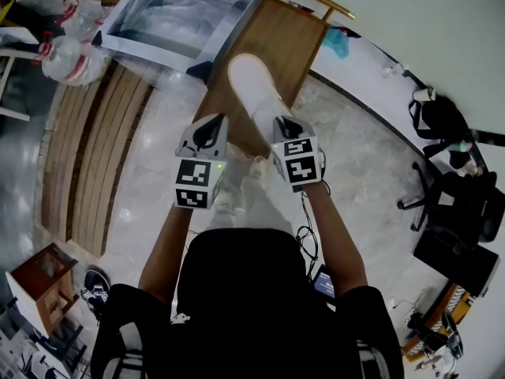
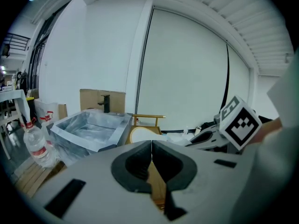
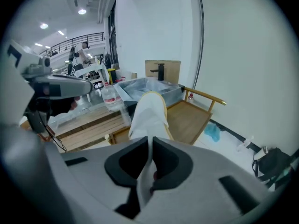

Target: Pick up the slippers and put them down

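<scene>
A white slipper point(image 1: 251, 91) with a yellowish rim hangs in the air over a wooden chair seat point(image 1: 284, 38). My right gripper point(image 1: 286, 125) is shut on the slipper's near edge; in the right gripper view the white fabric point(image 3: 148, 113) runs up from between the closed pads of that gripper point(image 3: 150, 148). My left gripper point(image 1: 210, 129) is level with it on the left, shut with nothing between its jaws. In the left gripper view this gripper point(image 2: 151, 146) points past the slipper's rounded end point(image 2: 140, 135), and the right gripper's marker cube point(image 2: 240, 122) shows at the right.
A grey metal basin point(image 1: 185, 14) stands beyond the chair, with plastic water bottles point(image 1: 67, 58) to its left. A slatted wooden platform point(image 1: 95, 148) lies on the left floor and a small wooden stool point(image 1: 39, 279) is nearer. Black office chairs point(image 1: 458, 204) and a bag point(image 1: 438, 117) are right.
</scene>
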`<state>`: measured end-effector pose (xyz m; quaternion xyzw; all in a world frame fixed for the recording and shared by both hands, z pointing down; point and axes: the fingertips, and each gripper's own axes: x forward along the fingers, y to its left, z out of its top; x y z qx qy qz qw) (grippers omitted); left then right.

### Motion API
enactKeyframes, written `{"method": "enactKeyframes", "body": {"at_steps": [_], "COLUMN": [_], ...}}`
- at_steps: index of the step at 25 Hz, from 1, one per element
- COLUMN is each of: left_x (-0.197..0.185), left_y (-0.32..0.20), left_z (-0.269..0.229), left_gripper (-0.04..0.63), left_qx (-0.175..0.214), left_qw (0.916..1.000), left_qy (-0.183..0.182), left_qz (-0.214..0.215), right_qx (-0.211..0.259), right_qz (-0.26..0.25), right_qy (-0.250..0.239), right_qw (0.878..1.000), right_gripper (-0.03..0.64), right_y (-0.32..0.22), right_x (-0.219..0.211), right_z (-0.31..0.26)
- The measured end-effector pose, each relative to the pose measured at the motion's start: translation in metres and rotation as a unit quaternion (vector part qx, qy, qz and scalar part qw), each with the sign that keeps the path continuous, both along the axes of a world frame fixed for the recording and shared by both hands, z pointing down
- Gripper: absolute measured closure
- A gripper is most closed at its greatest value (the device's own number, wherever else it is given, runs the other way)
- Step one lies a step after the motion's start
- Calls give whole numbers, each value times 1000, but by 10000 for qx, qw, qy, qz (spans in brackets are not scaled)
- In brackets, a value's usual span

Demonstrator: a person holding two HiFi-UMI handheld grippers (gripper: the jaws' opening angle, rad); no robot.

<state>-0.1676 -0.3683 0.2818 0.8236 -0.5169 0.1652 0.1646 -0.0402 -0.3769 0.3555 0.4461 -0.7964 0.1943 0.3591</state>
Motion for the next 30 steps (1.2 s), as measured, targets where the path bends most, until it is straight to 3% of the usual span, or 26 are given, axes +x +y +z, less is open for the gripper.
{"method": "enactKeyframes", "body": {"at_steps": [14,30], "left_x": [16,45], "left_y": [44,113], "left_z": [-42,-78], "left_gripper": [589,589], "left_qx": [412,687], "left_qw": [9981,9902], "left_qy": [88,339], "left_qz": [440,1170], "right_qx": [792,1169], "right_qz": [477,1326], "right_qy": [-145,-328], "right_qw": [9956,9837], "right_gripper": [603,603], "right_y": [44,127], "right_x": [15,43], "right_z": [-78,-113]}}
